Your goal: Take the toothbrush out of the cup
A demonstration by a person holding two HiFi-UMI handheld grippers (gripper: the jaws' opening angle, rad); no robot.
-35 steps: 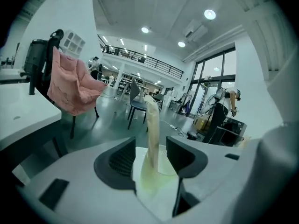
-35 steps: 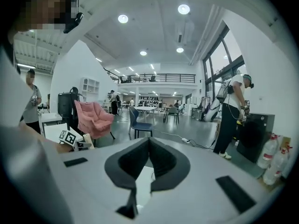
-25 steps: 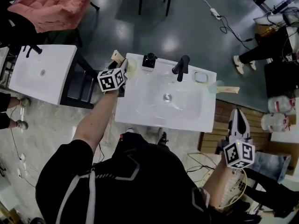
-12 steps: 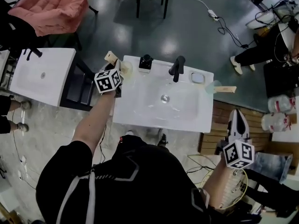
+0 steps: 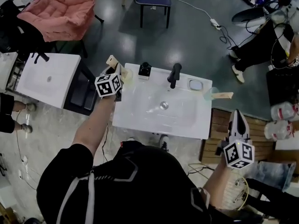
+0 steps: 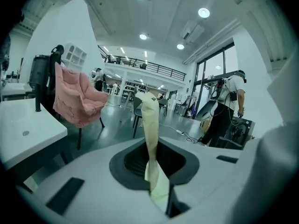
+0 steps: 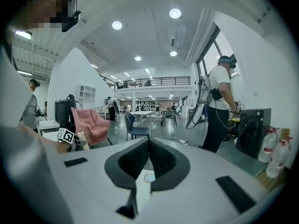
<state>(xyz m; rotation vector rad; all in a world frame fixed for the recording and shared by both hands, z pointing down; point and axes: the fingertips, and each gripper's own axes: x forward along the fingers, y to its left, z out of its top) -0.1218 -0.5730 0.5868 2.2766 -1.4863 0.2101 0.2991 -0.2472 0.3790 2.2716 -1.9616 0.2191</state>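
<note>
A pale wooden toothbrush (image 6: 150, 125) stands up between the jaws of my left gripper (image 6: 156, 171), which have just been closing and now pinch its handle. From the head view, my left gripper (image 5: 120, 73) is at the back left corner of the white sink (image 5: 140, 115), over a yellowish cup (image 5: 127, 74). The toothbrush (image 5: 112, 61) slants up and left from the cup. My right gripper (image 5: 238, 120) is shut and empty, off the sink's right edge. Its closed jaws (image 7: 148, 157) point across the room.
On the sink's back rim are a black soap bottle (image 5: 145, 70), a black faucet (image 5: 174, 73), a soap dish (image 5: 195, 85) and a second cup (image 5: 210, 93) with a wooden brush. Another sink (image 5: 49, 78) stands at left. A person (image 5: 261, 41) is at right.
The left gripper has closed on the toothbrush handle above the cup and lifted a little. The right gripper stays shut and has drifted slightly.
</note>
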